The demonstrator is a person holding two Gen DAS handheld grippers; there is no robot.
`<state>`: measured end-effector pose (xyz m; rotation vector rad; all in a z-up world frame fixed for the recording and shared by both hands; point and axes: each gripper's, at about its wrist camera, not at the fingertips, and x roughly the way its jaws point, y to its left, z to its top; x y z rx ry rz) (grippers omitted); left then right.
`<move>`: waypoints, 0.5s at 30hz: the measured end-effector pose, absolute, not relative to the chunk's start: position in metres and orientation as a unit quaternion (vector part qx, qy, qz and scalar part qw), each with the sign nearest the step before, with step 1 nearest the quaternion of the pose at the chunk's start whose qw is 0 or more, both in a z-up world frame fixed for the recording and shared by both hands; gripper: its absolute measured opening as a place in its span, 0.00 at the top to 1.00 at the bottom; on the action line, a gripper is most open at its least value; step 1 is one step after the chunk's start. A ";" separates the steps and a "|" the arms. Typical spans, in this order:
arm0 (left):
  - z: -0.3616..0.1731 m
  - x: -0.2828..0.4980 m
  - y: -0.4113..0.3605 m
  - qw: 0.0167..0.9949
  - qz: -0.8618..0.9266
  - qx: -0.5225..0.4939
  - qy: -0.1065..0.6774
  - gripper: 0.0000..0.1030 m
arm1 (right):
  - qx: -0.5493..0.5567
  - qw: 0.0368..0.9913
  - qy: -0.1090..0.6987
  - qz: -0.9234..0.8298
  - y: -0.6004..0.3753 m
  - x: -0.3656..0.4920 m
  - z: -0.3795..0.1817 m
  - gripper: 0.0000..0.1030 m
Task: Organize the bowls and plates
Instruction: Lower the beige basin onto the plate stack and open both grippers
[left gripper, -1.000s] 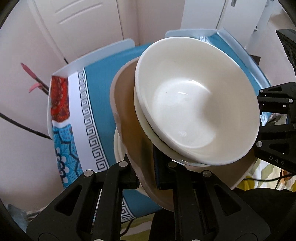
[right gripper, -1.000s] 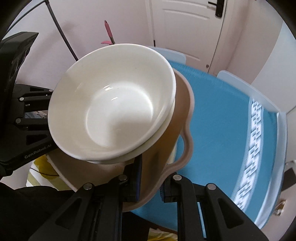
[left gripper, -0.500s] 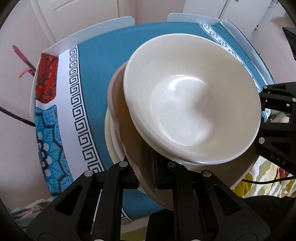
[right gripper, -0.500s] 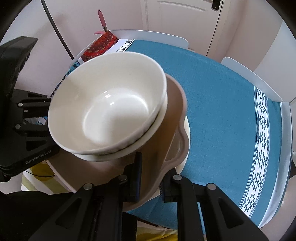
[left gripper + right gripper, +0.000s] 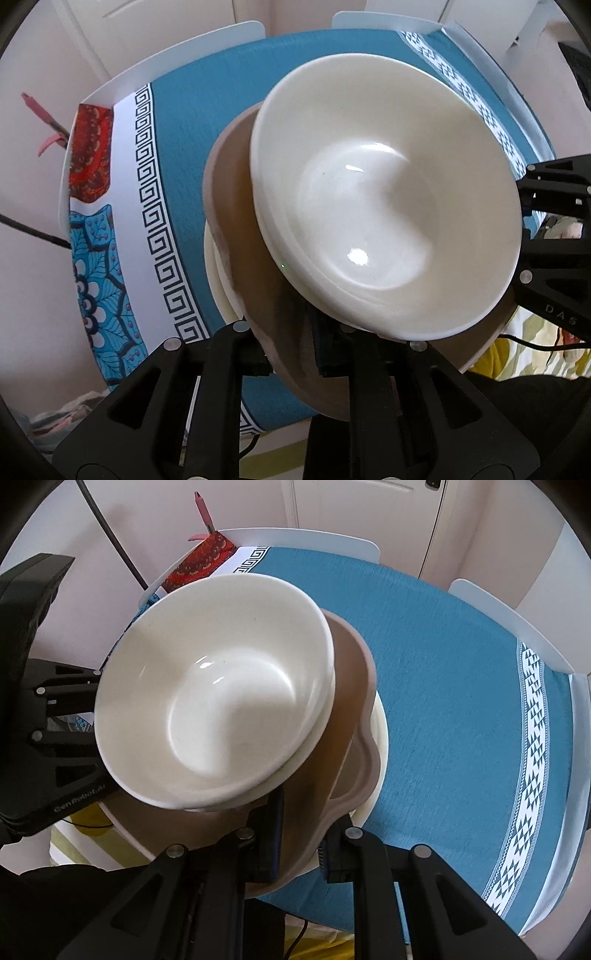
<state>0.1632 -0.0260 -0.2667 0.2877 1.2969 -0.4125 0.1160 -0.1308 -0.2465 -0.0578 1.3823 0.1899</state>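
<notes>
Left wrist view showed the left gripper (image 5: 291, 354) at the lower centre of the frame, its jaws opening slightly while the pads remained pressed on the rim of the beige plate (image 5: 236, 206). 2 nested white bowls (image 5: 388, 199) sat on that plate and filled the centre and right of the frame. A cream plate (image 5: 218, 280) lay under the beige plate, its edge visible at the lower left of the stack. The blue tablecloth (image 5: 207, 118) with a key-pattern border covered the table (image 5: 184, 48) behind the stack, across the upper half of the frame.

Right wrist view showed the right gripper (image 5: 299, 842) at the lower centre, clamped on the opposite rim of the beige plate (image 5: 351, 686). The white bowls (image 5: 218, 686) occupied the centre left of the frame. The cream plate (image 5: 380, 738) showed just right of the beige rim, against the tablecloth (image 5: 443, 686). The left gripper (image 5: 59, 709) body appeared at the left edge.
</notes>
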 end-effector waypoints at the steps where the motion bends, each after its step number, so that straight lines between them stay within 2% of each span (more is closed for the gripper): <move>1: -0.267 0.163 -0.027 0.765 -0.191 0.135 0.600 0.86 | -0.024 0.765 0.638 0.088 -0.131 0.117 -0.247 0.86; 8: -0.267 0.166 -0.032 0.733 -0.210 0.143 0.631 0.78 | -0.016 0.747 0.658 0.098 -0.134 0.123 -0.245 0.86; 11: -0.268 0.169 -0.034 0.719 -0.214 0.136 0.647 0.75 | -0.013 0.739 0.666 0.103 -0.135 0.126 -0.242 0.82; 14: -0.268 0.172 -0.036 0.705 -0.228 0.127 0.660 0.65 | -0.011 0.734 0.671 0.102 -0.137 0.127 -0.239 0.81; 15: -0.268 0.171 -0.037 0.700 -0.236 0.121 0.663 0.55 | -0.010 0.733 0.672 0.102 -0.138 0.128 -0.238 0.79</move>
